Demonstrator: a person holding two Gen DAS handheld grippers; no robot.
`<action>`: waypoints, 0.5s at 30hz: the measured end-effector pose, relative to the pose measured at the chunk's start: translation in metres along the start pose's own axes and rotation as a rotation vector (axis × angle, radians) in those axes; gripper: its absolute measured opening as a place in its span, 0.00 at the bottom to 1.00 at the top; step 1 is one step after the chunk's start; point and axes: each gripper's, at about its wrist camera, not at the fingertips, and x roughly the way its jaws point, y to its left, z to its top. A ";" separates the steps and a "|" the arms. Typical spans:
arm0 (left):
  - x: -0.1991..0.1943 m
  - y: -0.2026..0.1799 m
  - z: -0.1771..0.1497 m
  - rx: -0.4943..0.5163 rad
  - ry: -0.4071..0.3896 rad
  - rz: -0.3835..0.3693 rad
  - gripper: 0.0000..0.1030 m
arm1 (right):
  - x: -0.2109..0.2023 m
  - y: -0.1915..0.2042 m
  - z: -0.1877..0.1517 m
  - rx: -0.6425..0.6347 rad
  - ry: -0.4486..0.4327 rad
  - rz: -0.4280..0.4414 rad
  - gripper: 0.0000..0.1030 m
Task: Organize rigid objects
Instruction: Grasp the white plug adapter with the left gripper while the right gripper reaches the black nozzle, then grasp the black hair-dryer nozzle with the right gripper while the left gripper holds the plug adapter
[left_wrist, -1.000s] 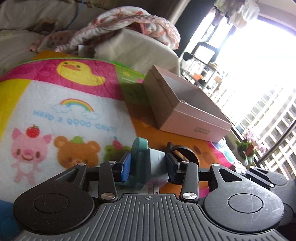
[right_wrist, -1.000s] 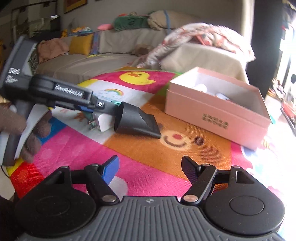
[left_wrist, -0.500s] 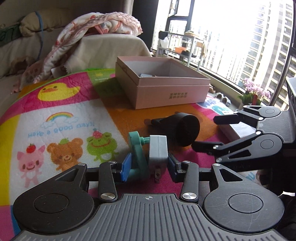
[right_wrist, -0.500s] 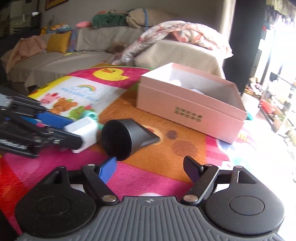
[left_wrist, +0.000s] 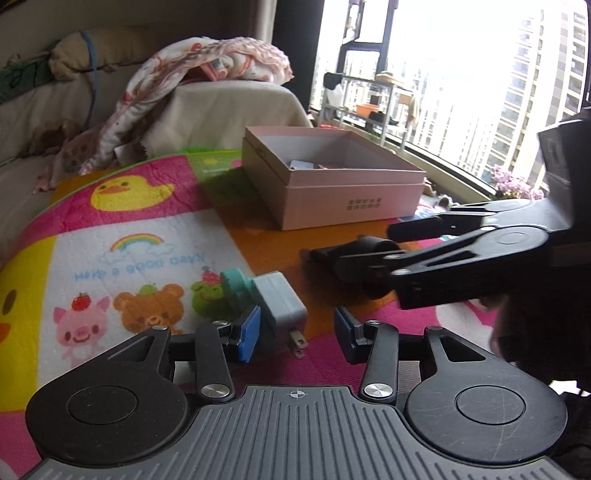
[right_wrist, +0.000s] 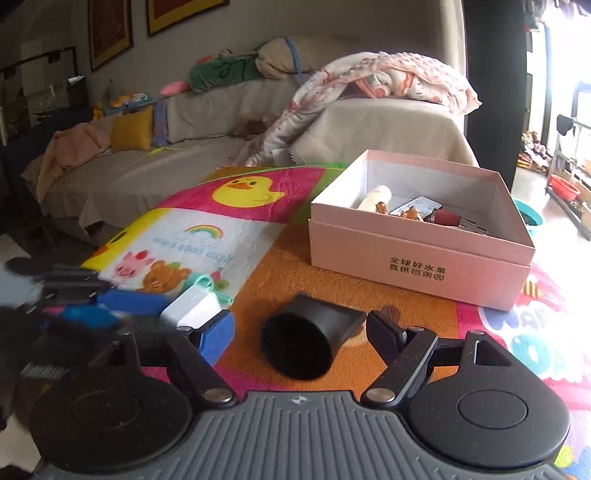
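Observation:
A grey-white plug charger (left_wrist: 280, 306) with a teal piece (left_wrist: 236, 284) on it lies on the colourful mat between the fingers of my left gripper (left_wrist: 295, 332). It rests against the left blue pad and the right pad stands clear of it; the jaws are closing. A black nozzle (right_wrist: 306, 339) lies on the orange patch between the open fingers of my right gripper (right_wrist: 299, 326), with neither finger touching it. The left wrist view shows that right gripper (left_wrist: 365, 247) around the nozzle (left_wrist: 369, 242). An open pink box (right_wrist: 417, 258) stands behind.
The pink box (left_wrist: 351, 199) holds several small items. The cartoon mat (left_wrist: 140, 236) runs back to a covered sofa (right_wrist: 369, 125) with a crumpled blanket (right_wrist: 388, 77). A window with a plant rack (left_wrist: 369, 99) lies to the right.
My left gripper's right pad has come off the charger, which now sits lower against the left pad. My right gripper has moved in until the black nozzle lies between its fingers.

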 end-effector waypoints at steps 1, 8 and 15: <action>-0.001 -0.003 0.000 0.007 -0.002 -0.005 0.46 | 0.007 0.002 0.002 -0.003 0.009 -0.016 0.76; 0.006 -0.013 0.003 0.014 -0.018 -0.024 0.46 | 0.019 -0.017 -0.008 0.000 0.077 -0.160 0.50; 0.034 -0.012 0.013 -0.035 0.003 0.011 0.46 | -0.001 -0.023 -0.031 -0.023 0.062 -0.111 0.58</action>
